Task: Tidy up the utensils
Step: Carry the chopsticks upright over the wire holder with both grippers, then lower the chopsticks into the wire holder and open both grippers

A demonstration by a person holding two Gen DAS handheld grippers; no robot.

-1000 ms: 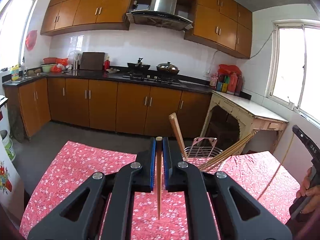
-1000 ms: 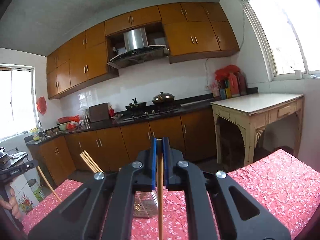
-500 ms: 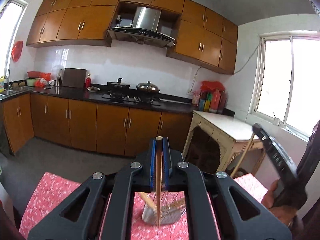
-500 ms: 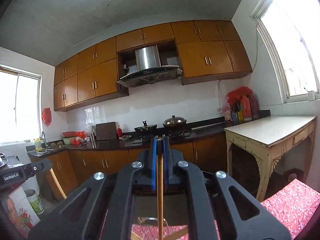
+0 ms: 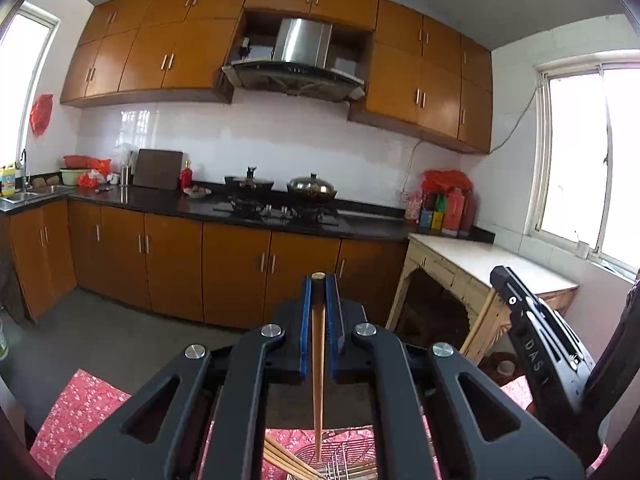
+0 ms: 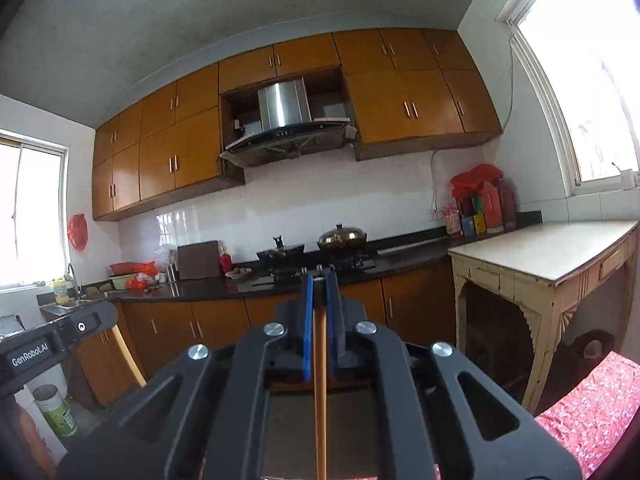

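My left gripper (image 5: 319, 280) is shut on a wooden chopstick (image 5: 318, 380) that hangs point down, its tip over a wire utensil basket (image 5: 340, 460) at the bottom edge. Other chopsticks (image 5: 284, 460) lie in the basket. My right gripper (image 6: 319, 280) is shut on a second wooden chopstick (image 6: 319, 400), also upright; its lower end is out of frame. The right gripper body (image 5: 536, 344) shows at the right of the left wrist view, with its chopstick (image 5: 478, 328) below it. The left gripper (image 6: 52, 344) shows at the left of the right wrist view.
A table with a red floral cloth (image 5: 80, 408) lies below both grippers; it also shows in the right wrist view (image 6: 588, 412). A cream side table (image 6: 548, 260) stands to the right. Kitchen cabinets and a black counter (image 5: 200, 208) with a stove run along the back wall.
Both grippers have risen and tilted up, so the views now show mostly the kitchen wall. The basket has dropped to the bottom edge of the left view. Both chopsticks stay clamped.
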